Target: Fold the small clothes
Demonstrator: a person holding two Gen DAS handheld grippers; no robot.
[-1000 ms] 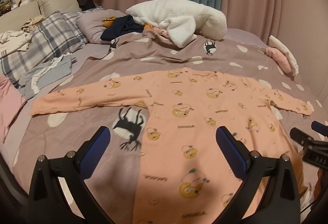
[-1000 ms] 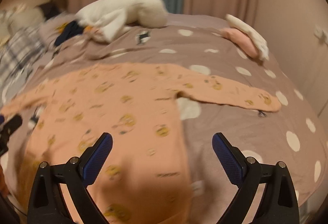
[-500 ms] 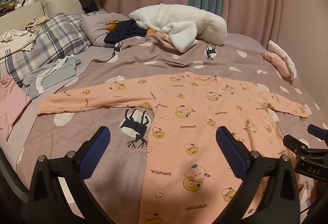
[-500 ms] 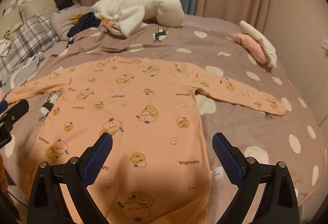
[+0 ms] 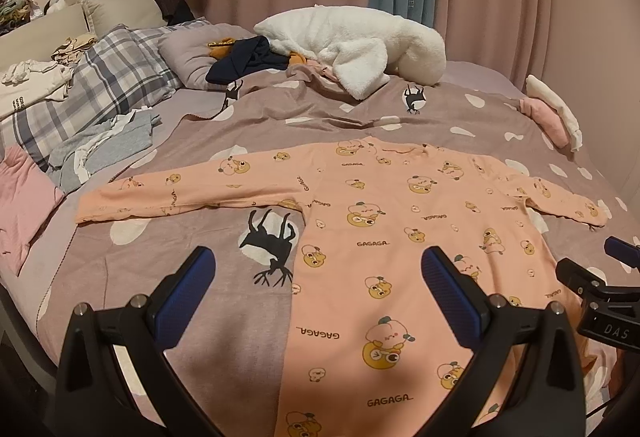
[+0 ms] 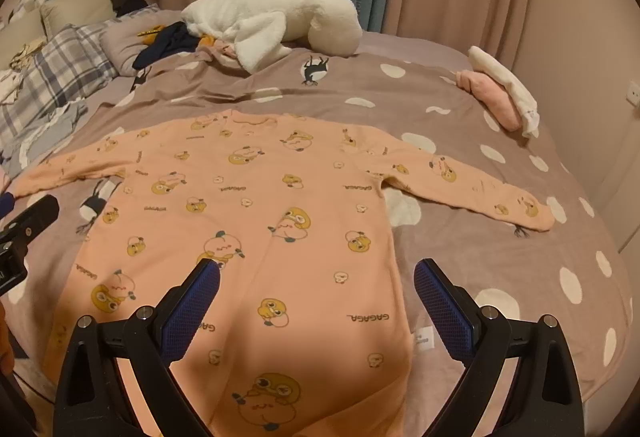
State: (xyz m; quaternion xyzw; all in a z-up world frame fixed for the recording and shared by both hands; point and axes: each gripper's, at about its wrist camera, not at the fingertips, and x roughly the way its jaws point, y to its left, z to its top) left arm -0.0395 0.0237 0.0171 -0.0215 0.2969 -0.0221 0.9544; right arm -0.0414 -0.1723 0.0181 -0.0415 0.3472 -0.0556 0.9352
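Note:
A peach long-sleeved baby garment (image 5: 400, 237) with yellow cartoon prints lies flat on the bed, sleeves spread to both sides; it also shows in the right wrist view (image 6: 248, 221). My left gripper (image 5: 318, 269) is open and empty, hovering above the garment's left edge. My right gripper (image 6: 316, 285) is open and empty above the garment's lower right side. The right gripper's tip shows at the right edge of the left wrist view (image 5: 600, 285). The left gripper's tip shows at the left edge of the right wrist view (image 6: 24, 229).
The bed has a mauve cover (image 5: 192, 269) with white dots. A white fluffy blanket (image 5: 360, 45), dark clothes (image 5: 248, 61) and plaid pillows (image 5: 100, 89) lie at the back. Grey and pink clothes (image 5: 100, 149) lie left. Folded pink and white items (image 6: 500, 97) lie right.
Both grippers have pulled back and risen a little, so more of the garment shows. The right view, blurred a second ago, is sharp and steady. The garment lies still and both grippers stay open.

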